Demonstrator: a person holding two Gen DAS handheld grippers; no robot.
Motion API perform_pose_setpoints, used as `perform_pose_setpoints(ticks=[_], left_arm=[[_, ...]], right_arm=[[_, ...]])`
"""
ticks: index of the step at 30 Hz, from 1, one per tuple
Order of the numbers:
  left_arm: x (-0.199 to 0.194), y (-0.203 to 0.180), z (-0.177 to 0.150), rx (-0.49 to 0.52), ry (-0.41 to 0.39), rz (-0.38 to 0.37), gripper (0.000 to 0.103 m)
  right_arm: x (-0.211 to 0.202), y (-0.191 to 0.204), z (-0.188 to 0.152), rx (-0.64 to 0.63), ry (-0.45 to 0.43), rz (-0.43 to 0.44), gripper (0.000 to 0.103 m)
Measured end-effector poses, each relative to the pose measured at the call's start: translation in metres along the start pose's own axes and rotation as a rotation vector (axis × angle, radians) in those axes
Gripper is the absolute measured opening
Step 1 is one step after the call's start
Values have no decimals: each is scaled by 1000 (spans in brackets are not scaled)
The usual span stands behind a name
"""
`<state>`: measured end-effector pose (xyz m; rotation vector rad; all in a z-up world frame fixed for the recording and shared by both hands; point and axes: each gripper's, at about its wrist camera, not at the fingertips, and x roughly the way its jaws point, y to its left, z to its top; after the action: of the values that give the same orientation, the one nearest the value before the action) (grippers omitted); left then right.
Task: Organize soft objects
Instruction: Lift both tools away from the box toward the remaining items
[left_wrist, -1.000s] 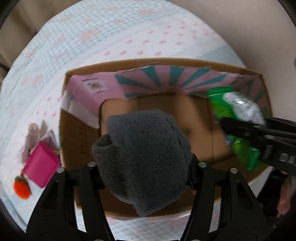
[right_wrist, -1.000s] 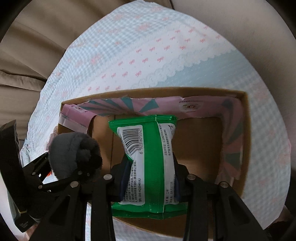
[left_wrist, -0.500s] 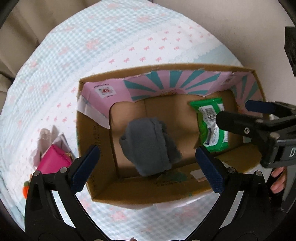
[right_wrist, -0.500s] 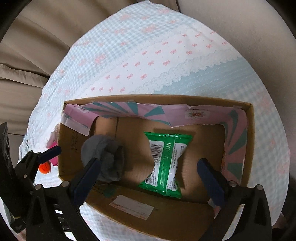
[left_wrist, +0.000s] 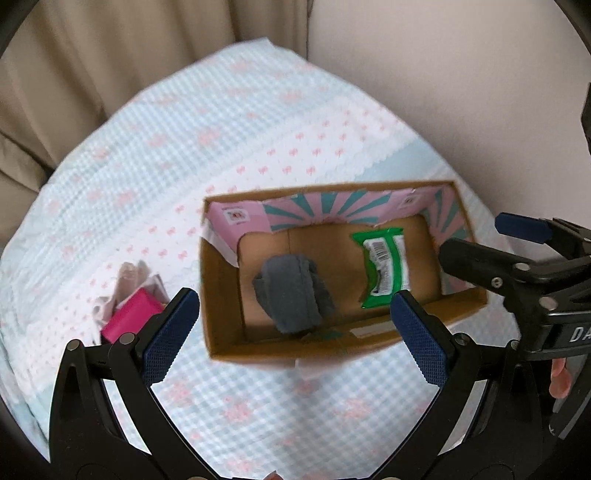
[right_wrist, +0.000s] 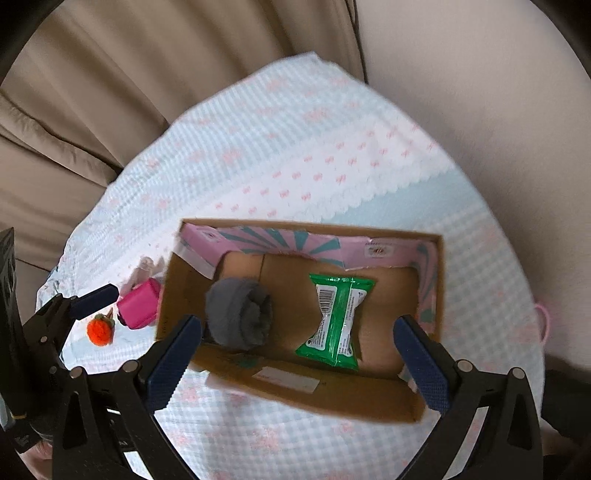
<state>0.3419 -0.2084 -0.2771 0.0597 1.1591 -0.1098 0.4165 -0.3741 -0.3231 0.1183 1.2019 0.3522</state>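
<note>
While empty, tongs (left_wrist: 293, 325) above box (left_wrist: 221, 295).

Surface: table under a pale blue gingham tablecloth (right_wrist: 332, 155) with pink bows and a white scalloped band | Far-left edge: beige pleated curtain (right_wrist: 110, 92) | Far-right edge: plain beige wall (left_wrist: 461, 74) | Light: soft, even

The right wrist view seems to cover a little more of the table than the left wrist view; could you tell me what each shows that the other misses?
Only the right wrist view shows the orange knitted toy. Only the left wrist view shows fingertips at its right edge. Both show the cardboard box holding the grey sock roll and green wipes pack, and the pink pouch outside it.
</note>
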Motion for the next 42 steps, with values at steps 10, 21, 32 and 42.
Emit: perform_pose_setpoints(ticks=[10, 21, 32, 42], left_arm=[[-135, 31, -36, -20, -220, -11, 103], [-254, 114, -124, -103, -405, 1, 103], [-291, 207, -202, -148, -464, -10, 103], [-281, 279, -213, -122, -444, -38, 103]], right_arm=[[-133, 73, -43, -57, -269, -73, 103], [-210, 170, -126, -18, -420, -149, 103], [-212, 252, -194, -49, -523, -253, 103], [-184, 318, -202, -53, -540, -216, 103]])
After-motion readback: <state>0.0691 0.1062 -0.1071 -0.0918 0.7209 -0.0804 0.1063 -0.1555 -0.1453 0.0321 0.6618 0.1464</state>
